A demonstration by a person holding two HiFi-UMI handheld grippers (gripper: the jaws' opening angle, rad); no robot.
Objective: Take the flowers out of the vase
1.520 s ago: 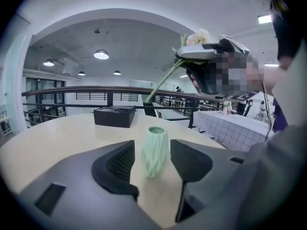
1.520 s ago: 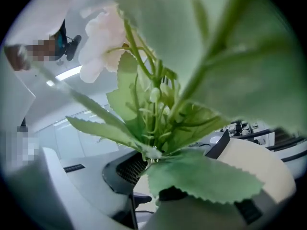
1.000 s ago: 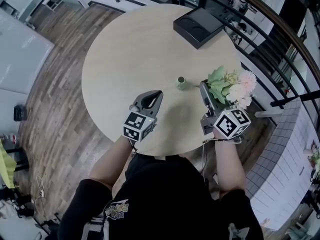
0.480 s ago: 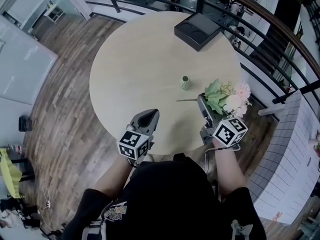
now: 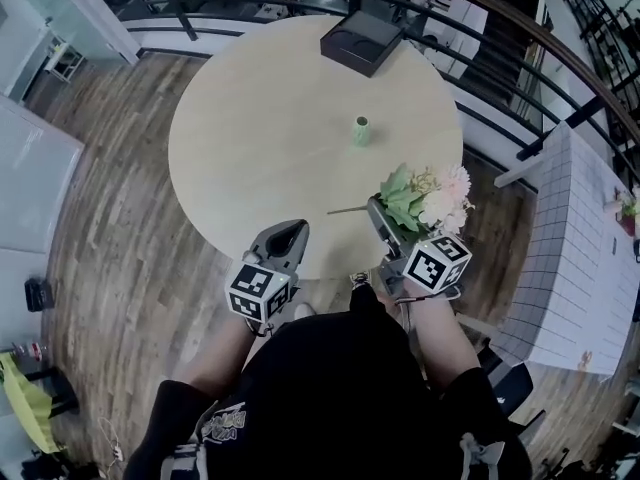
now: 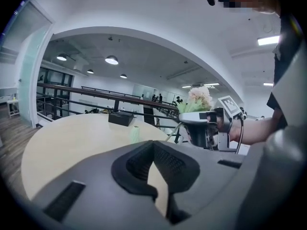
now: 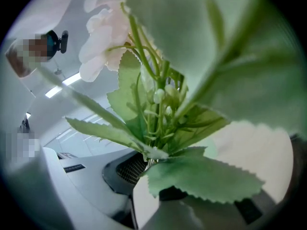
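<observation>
A small green vase (image 5: 361, 130) stands upright and alone on the round table (image 5: 250, 138); it also shows in the left gripper view, vase (image 6: 135, 133). The flowers (image 5: 428, 198), pink blooms with green leaves, are clear of it. My right gripper (image 5: 377, 212) is shut on their stems at the table's near edge, and a thin stem end (image 5: 345, 209) pokes out to the left. Leaves and a pale bloom (image 7: 103, 35) fill the right gripper view, with the stems pinched in the right gripper (image 7: 147, 164). My left gripper (image 5: 291, 231) is shut and holds nothing, left gripper (image 6: 154, 147).
A black box (image 5: 362, 40) sits at the table's far edge, before a dark railing (image 5: 470, 28). Wooden floor (image 5: 110, 228) surrounds the table. A white tiled surface (image 5: 575, 238) lies at the right. The left gripper view shows the right gripper with its flowers (image 6: 199, 98).
Both grippers have drawn back toward the table's near edge, away from the vase. The flowers moved with the right gripper and now sit farther from the vase.
</observation>
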